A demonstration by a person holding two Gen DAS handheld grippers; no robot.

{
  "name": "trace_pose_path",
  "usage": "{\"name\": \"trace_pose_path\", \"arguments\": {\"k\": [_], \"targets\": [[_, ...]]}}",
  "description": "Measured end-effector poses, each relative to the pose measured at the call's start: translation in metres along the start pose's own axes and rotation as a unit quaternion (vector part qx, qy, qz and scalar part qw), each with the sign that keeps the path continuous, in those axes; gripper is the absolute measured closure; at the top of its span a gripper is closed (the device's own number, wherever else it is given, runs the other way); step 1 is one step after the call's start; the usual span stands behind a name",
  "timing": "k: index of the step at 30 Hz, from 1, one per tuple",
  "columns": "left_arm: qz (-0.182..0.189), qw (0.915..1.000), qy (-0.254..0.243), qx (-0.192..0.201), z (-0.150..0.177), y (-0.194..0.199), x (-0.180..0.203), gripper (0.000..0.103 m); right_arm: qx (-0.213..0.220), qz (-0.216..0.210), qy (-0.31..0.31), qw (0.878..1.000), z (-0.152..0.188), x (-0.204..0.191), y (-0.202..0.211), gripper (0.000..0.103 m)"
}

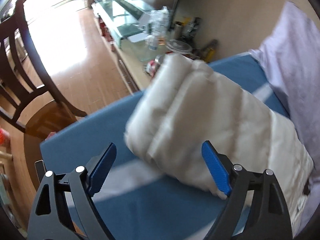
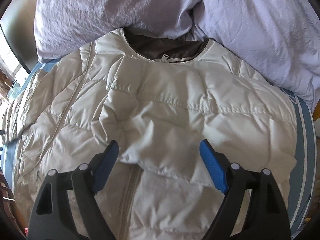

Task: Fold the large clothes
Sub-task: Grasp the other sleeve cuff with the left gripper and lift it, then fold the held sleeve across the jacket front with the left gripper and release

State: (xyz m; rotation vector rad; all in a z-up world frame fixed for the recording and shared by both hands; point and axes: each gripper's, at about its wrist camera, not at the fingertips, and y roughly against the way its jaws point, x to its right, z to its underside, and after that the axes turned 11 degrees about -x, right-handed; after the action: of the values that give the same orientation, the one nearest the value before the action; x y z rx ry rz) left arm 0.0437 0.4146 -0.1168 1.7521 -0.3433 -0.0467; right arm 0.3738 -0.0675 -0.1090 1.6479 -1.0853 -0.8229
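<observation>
A white quilted puffer jacket (image 2: 156, 104) lies front up on a blue sheet (image 2: 304, 132), its dark-lined collar (image 2: 166, 50) at the far side. One sleeve is laid across the chest, and its cuff (image 2: 138, 156) sits between the fingers of my right gripper (image 2: 159, 156), which is open and hovers just above it. In the left wrist view the other sleeve (image 1: 200, 120) stretches out over the blue sheet (image 1: 90, 132). My left gripper (image 1: 160, 160) is open over the sleeve's end, with the right blue pad (image 1: 215, 170) against the fabric and the left pad clear of it.
A crumpled lilac blanket (image 2: 250, 24) is heaped behind the collar and shows along the right edge (image 1: 290, 60) in the left wrist view. Beyond the bed's edge stand a dark wooden chair (image 1: 22, 76), a wooden floor, and a low cabinet (image 1: 130, 60) crowded with bottles and jars.
</observation>
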Motion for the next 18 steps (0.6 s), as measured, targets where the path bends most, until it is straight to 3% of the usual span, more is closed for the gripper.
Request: {"name": "trace_pose_path", "arguments": {"k": [5,8,9,12,15,18], "targets": [[0.007,0.9998,0.018,-0.001,-0.012,-0.008,-0.005,0.024,0.003,-0.001,-0.006,1.0,0.008,0.008,0.008,0.02],[0.011,0.9999,0.007,0.009,-0.01,-0.007,0.0,0.043,0.002,0.0,-0.014,1.0,0.012,0.016,0.01,0.02],[0.013,0.9998,0.007,0.011,-0.008,-0.005,0.001,0.054,0.002,0.0,-0.016,1.0,0.013,0.017,0.009,0.02],[0.038,0.9991,0.01,0.012,-0.005,-0.004,0.005,0.076,-0.001,-0.001,-0.027,1.0,0.017,0.024,0.009,0.02],[0.035,0.9993,0.003,0.015,-0.006,0.002,0.012,0.084,-0.001,-0.004,-0.033,0.999,0.02,0.028,0.009,0.02],[0.04,0.9987,-0.01,0.031,-0.005,0.017,0.022,0.086,0.006,-0.006,-0.039,0.999,0.022,0.032,0.013,0.02]]}}
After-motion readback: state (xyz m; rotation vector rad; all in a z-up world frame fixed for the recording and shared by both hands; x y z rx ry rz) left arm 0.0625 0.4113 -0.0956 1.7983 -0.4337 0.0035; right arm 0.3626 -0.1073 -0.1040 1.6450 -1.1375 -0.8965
